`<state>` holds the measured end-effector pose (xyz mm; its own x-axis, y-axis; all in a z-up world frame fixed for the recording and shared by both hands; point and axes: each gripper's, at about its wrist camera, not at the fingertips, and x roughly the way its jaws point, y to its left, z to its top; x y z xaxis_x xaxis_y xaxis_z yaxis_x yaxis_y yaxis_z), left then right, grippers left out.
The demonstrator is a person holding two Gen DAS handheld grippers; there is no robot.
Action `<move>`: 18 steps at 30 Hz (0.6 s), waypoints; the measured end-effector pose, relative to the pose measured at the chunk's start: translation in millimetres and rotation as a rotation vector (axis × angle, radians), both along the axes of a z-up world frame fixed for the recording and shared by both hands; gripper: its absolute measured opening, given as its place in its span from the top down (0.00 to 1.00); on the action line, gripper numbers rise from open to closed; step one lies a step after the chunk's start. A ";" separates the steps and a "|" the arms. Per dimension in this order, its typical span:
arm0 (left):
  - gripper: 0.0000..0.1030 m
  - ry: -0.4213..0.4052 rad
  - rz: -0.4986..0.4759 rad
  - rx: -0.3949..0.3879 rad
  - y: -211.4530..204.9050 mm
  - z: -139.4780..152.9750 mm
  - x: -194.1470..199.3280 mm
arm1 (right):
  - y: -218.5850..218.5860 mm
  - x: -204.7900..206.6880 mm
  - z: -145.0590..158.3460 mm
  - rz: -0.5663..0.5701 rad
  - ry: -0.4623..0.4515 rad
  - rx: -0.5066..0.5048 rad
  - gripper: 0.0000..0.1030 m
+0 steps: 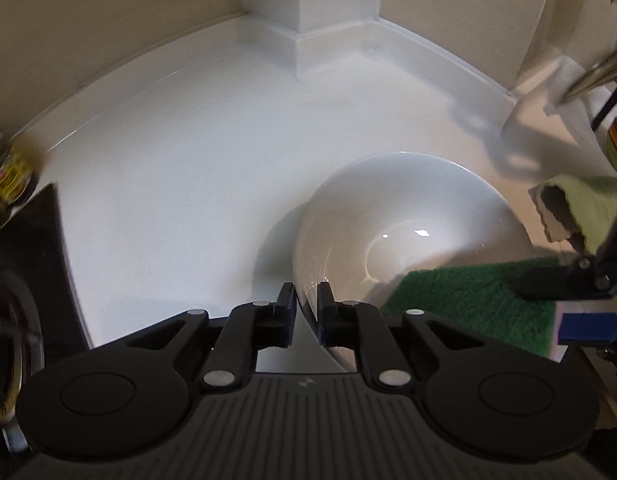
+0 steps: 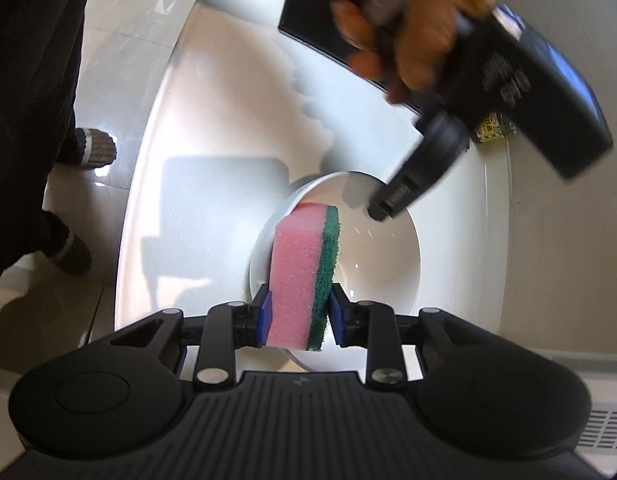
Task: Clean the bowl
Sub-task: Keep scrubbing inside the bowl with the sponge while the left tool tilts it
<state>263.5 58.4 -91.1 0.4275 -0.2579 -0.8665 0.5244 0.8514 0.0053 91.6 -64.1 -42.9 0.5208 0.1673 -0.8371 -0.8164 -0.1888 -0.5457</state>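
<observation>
- Left wrist view: my left claw [image 1: 306,300] pinches the white bowl's [image 1: 408,216] rim, tilting it on the table [image 1: 168,168].
- My right claw [image 2: 298,316] clamps the pink-green sponge [image 2: 304,276] at the bowl.
- The bowl looks clean; whether scrubbing remains, I can't judge.

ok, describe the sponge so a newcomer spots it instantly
Start at the white counter, then find the white bowl tilted on it, its rim pinched by the left gripper. The sponge sits over the bowl's near edge, clamped in the right gripper. It is the only two-tone block here: pink foam with a green scouring layer.
</observation>
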 end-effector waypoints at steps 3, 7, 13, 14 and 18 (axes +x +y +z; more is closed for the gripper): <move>0.88 0.003 0.047 -0.026 2.5 -3.2 -3.5 | -3.3 0.4 6.5 -0.035 0.008 0.007 0.75; 0.91 -0.005 -0.003 -0.007 -2.5 -9.0 3.6 | 11.4 -0.3 7.8 -0.077 0.053 0.058 0.75; 0.91 0.005 -0.172 0.029 -14.4 -8.8 24.7 | 17.2 -11.4 5.1 -0.004 0.034 0.006 0.75; 0.91 0.008 -0.190 0.028 -16.2 -8.8 28.0 | 14.0 -12.1 3.9 0.015 0.027 -0.028 0.76; 0.91 0.004 -0.139 0.000 -14.3 -8.0 26.1 | 6.4 -13.9 -2.1 0.047 -0.016 -0.122 0.76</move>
